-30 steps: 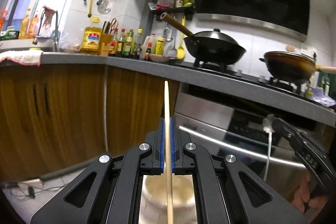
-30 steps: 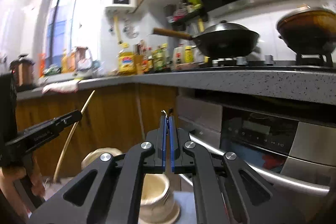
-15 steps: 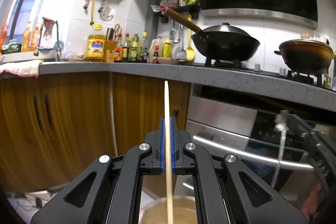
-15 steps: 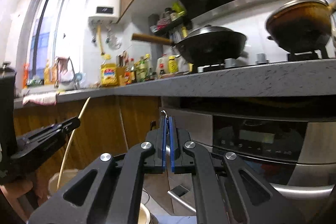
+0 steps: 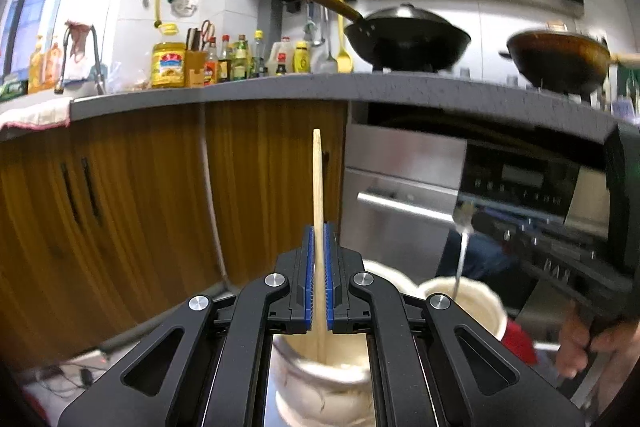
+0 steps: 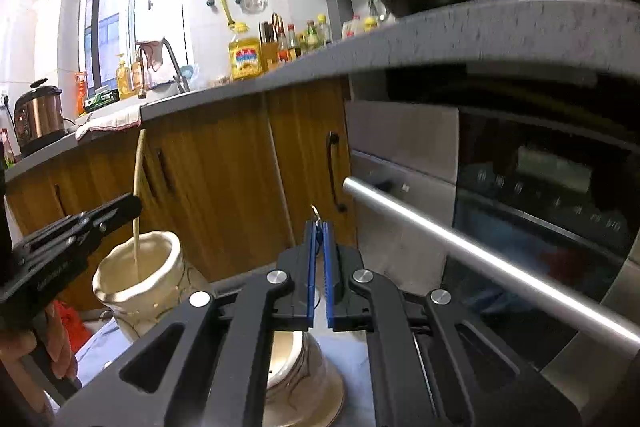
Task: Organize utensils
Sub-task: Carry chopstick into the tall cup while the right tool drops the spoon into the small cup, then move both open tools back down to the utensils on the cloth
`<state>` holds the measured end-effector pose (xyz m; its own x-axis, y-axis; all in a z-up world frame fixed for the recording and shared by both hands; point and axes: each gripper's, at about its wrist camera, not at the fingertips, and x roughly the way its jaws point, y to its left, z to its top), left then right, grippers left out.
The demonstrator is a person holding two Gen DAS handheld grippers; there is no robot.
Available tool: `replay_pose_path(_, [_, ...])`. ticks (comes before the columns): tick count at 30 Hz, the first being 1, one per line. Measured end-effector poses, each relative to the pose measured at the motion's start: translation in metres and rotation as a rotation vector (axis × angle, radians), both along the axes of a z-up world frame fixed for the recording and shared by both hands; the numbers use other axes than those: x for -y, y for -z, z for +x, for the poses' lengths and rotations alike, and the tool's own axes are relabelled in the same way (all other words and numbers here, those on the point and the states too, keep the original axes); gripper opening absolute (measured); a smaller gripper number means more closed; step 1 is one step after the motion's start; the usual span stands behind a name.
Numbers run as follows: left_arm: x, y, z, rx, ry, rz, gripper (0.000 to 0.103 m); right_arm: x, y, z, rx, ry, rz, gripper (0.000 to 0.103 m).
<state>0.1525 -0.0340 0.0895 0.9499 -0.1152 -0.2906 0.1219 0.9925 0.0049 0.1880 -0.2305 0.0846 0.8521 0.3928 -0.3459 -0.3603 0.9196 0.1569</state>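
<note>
My left gripper (image 5: 318, 231) is shut on a wooden chopstick (image 5: 317, 187) held upright; its lower end dips into a cream ceramic jar (image 5: 320, 375) below the jaws. The same chopstick (image 6: 138, 195) and jar (image 6: 140, 279) show at the left of the right wrist view, beside the left gripper (image 6: 132, 203). My right gripper (image 6: 319, 227) is shut on a thin metal fork, edge-on between the pads, over a second cream jar (image 6: 304, 379). In the left wrist view the fork (image 5: 463, 239) stands in that second jar (image 5: 464, 307), with the right gripper's body at the far right.
Wooden cabinet doors (image 5: 140, 211) and a steel oven with a bar handle (image 6: 480, 255) stand close behind the jars. The grey countertop (image 5: 280, 91) above holds bottles, an oil jug and two woks. The jars stand on a pale surface (image 6: 352, 359).
Both grippers have dropped lower; the counter has risen in view. The chopstick's end now sits inside the left jar and the fork hangs in the right jar.
</note>
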Motion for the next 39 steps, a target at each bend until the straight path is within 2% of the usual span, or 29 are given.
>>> replay_pose_path(6, [0.002,0.008,0.001,-0.027,-0.004,0.01,0.006,-0.002,-0.001,-0.001,-0.006,-0.012,0.003,0.004])
replay_pose_path(8, [0.0,0.008,0.003,-0.038,-0.001,-0.003,0.014,-0.002,-0.001,-0.002,-0.016,-0.016,0.004,0.006])
replay_pose_path(11, [-0.003,0.004,-0.002,-0.032,-0.01,-0.005,0.017,0.001,-0.005,-0.007,-0.016,-0.029,0.012,0.02])
replay_pose_path(13, [-0.007,-0.001,-0.009,-0.032,-0.014,-0.017,0.019,0.003,-0.009,-0.012,-0.004,-0.035,0.014,0.034])
replay_pose_path(15, [-0.01,-0.004,-0.016,-0.038,-0.022,-0.019,0.027,0.003,-0.014,-0.021,0.004,-0.045,0.016,0.04])
replay_pose_path(17, [-0.014,-0.005,-0.025,-0.064,-0.023,-0.02,0.041,0.004,-0.017,-0.03,0.01,-0.053,0.021,0.05])
replay_pose_path(18, [-0.015,-0.005,-0.029,-0.077,-0.025,-0.017,0.044,0.004,-0.019,-0.034,0.014,-0.056,0.022,0.057])
replay_pose_path(21, [-0.019,0.0,-0.047,-0.112,-0.038,-0.003,0.058,0.002,-0.021,-0.049,0.018,-0.072,0.003,0.068])
replay_pose_path(25, [-0.027,0.013,-0.074,-0.154,-0.04,-0.01,0.076,-0.001,-0.014,-0.073,0.0,-0.101,-0.018,0.09])
replay_pose_path(27, [-0.03,0.019,-0.085,-0.17,-0.045,-0.007,0.084,-0.003,-0.006,-0.086,-0.015,-0.115,-0.038,0.098])
replay_pose_path(28, [-0.031,0.023,-0.091,-0.176,-0.055,-0.005,0.09,-0.005,-0.001,-0.092,-0.026,-0.123,-0.05,0.098])
replay_pose_path(30, [-0.036,0.03,-0.099,-0.194,-0.072,-0.013,0.093,-0.008,0.01,-0.101,-0.058,-0.14,-0.075,0.098])
replay_pose_path(34, [-0.043,0.046,-0.109,-0.259,-0.075,-0.036,0.094,-0.018,0.032,-0.115,-0.135,-0.166,-0.131,0.098])
replay_pose_path(39, [-0.048,0.07,-0.115,-0.332,-0.101,0.005,0.094,-0.029,0.054,-0.121,-0.222,-0.209,-0.167,0.098])
